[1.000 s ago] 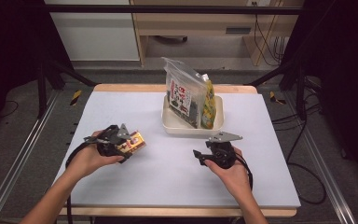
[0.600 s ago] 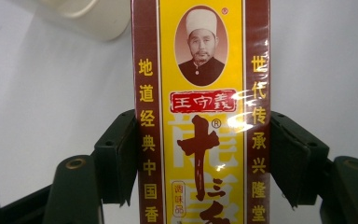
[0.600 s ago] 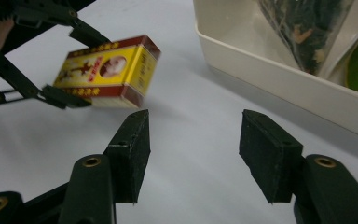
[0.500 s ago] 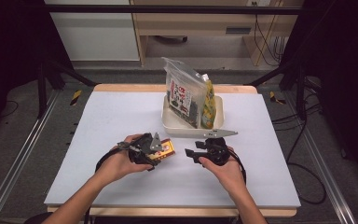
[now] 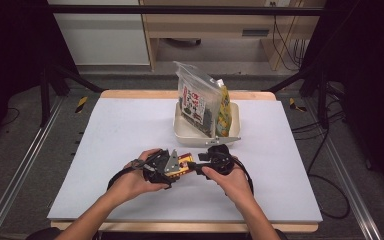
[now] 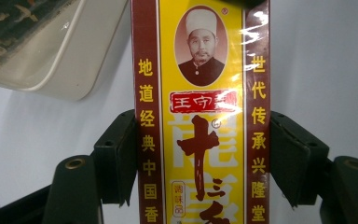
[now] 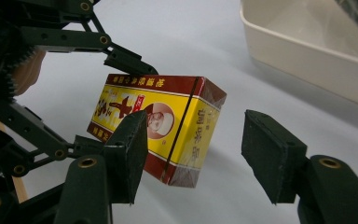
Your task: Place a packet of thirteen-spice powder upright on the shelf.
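A yellow and red carton [image 5: 183, 163] with a portrait on its face hangs just above the white table, and my left gripper [image 5: 176, 165] is shut on it. In the left gripper view the two pads [image 6: 121, 156] press on the carton's [image 6: 200, 116] long sides. My right gripper [image 5: 194, 166] points left at the carton's free end. Its jaws stand open and have just opened a little further. In the right gripper view the carton [image 7: 168, 123] sits at the mouth of my right gripper [image 7: 200, 156], with a wide gap to the right pad [image 7: 270, 154].
A cream tray [image 5: 180, 131] stands behind the hands and holds an upright clear bag of dark snacks [image 5: 196, 102] and a yellow packet [image 5: 223, 107]. The tray's wall [image 7: 307, 51] lies close beyond the right gripper. The white table top [image 5: 105, 140] spreads to both sides.
The left hand has carried the carton from the table's left toward the middle. The right hand has shifted left to meet it, and the two grippers now face each other.
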